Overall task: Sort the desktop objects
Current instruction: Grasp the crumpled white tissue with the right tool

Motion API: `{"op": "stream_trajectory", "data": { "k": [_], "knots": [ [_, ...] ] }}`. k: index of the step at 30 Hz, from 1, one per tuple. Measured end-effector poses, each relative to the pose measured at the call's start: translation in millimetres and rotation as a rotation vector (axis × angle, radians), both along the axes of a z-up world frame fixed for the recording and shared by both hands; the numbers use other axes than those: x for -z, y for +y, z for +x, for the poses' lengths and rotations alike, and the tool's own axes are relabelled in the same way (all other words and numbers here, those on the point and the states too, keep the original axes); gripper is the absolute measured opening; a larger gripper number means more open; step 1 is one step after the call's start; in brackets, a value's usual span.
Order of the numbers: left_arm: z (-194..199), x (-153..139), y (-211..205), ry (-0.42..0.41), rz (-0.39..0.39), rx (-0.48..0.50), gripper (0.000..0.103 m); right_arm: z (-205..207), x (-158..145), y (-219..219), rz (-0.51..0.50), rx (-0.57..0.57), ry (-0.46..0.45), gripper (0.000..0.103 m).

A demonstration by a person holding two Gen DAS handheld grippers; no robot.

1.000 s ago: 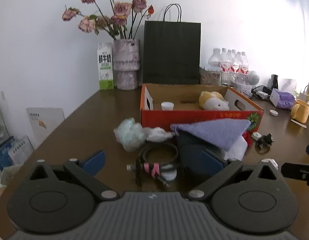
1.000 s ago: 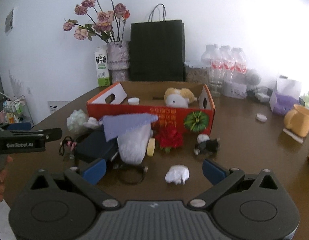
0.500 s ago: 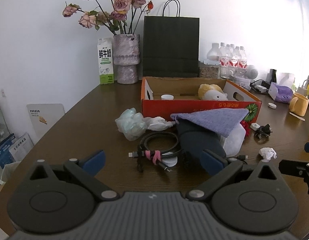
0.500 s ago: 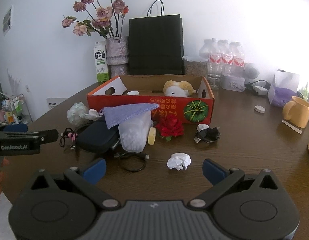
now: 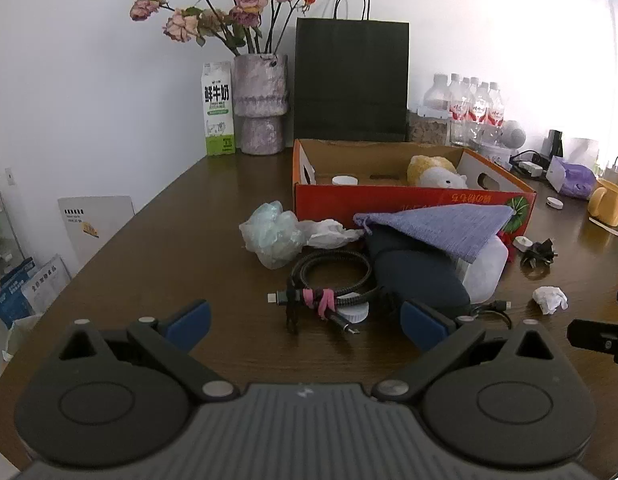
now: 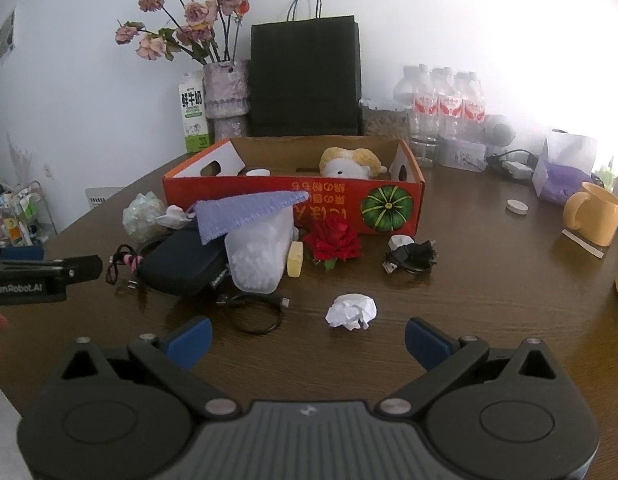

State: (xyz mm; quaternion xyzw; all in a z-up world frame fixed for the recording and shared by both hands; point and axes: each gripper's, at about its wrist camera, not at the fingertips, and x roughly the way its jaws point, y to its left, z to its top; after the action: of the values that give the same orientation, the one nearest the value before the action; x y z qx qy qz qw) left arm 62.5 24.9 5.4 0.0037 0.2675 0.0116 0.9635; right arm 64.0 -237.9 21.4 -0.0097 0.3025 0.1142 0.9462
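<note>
An orange cardboard box point(image 5: 389, 200) point(image 6: 269, 196) holds a plush toy point(image 5: 435, 172) point(image 6: 351, 162) and a white cap point(image 5: 345, 180). In front of it lies a heap: purple cloth point(image 5: 441, 226) point(image 6: 245, 210), dark pouch point(image 5: 417, 276) point(image 6: 181, 260), clear plastic box point(image 6: 261, 256), coiled cable with pink tie point(image 5: 329, 284), crumpled plastic bag point(image 5: 273, 234). A red flower point(image 6: 335, 240), a black plug point(image 6: 413, 256) and a paper ball point(image 6: 351, 312) point(image 5: 551, 299) lie nearby. My left gripper point(image 5: 305, 322) is open just short of the cable. My right gripper point(image 6: 307, 338) is open near the paper ball.
A vase of dried roses point(image 5: 261, 120), milk carton point(image 5: 219, 108), black paper bag point(image 5: 351, 80) and water bottles point(image 5: 469, 108) line the back wall. A yellow mug point(image 6: 593, 212) and purple tissue pack point(image 6: 561, 184) stand at the right. The brown table's left edge point(image 5: 109, 248) curves away.
Both grippers have pulled back and risen, so the heap looks farther and smaller. Nothing on the table has moved, and both stay open.
</note>
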Motion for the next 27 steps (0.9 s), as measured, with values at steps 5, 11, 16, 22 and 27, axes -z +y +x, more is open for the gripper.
{"op": "stream_trajectory", "data": {
  "k": [5,11,16,22,27],
  "knots": [
    [8,6,0,0.025,0.003,-0.006,0.103,9,6,-2,-0.005,0.01,0.02,0.103],
    [20,14,1,0.058,0.018,-0.02,0.103,20,15,-5,-0.007,0.018,0.04,0.101],
    [28,19,2,0.079,0.015,-0.024,0.103,34,23,-8,0.002,0.024,0.071,0.09],
    [36,20,5,0.085,0.014,-0.037,0.103,48,29,-6,-0.003,0.011,0.082,0.078],
    [42,23,7,0.095,0.013,-0.046,0.103,59,33,-5,-0.002,0.009,0.089,0.067]
  ]
}}
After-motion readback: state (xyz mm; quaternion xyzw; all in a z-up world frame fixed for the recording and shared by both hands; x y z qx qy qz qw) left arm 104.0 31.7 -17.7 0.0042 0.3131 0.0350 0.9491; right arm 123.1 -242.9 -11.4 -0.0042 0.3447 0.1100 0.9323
